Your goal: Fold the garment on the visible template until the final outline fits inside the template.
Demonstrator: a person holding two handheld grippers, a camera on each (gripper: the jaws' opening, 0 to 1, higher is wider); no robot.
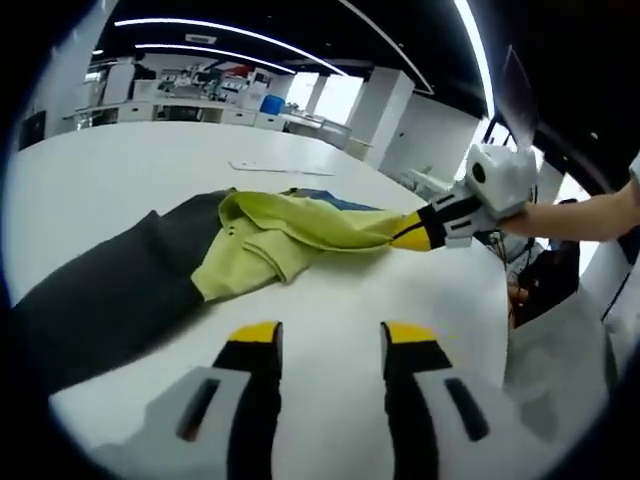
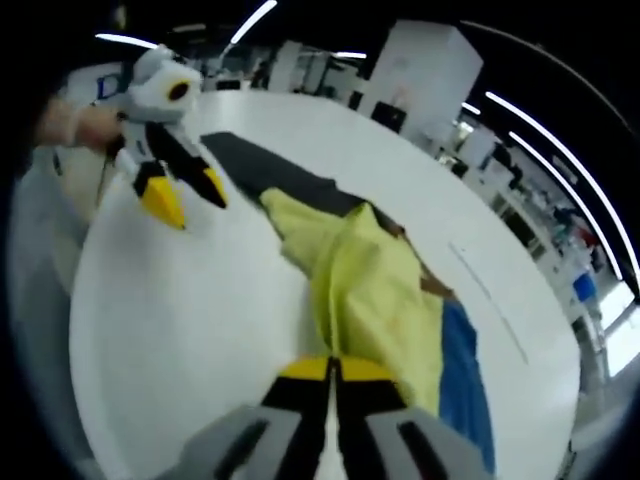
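Note:
A yellow-green garment (image 1: 280, 235) lies crumpled on the white table (image 1: 150, 165), partly over a dark grey sheet (image 1: 110, 290) and a blue sheet (image 1: 335, 200). My right gripper (image 1: 418, 233) comes in from the right, shut on the garment's edge. In the right gripper view its jaws (image 2: 330, 372) are closed together on the garment (image 2: 370, 290), with the blue sheet (image 2: 460, 370) to the right and the dark sheet (image 2: 270, 170) beyond. My left gripper (image 1: 332, 335) is open over bare table short of the garment; in the right gripper view it (image 2: 188, 197) hangs open, apart from the cloth.
A person's arm (image 1: 580, 215) reaches in behind the right gripper. A black bag (image 1: 545, 280) sits off the table's right edge. A thin flat strip (image 1: 280, 168) lies farther back on the table. Desks and shelves (image 1: 200, 95) stand in the background.

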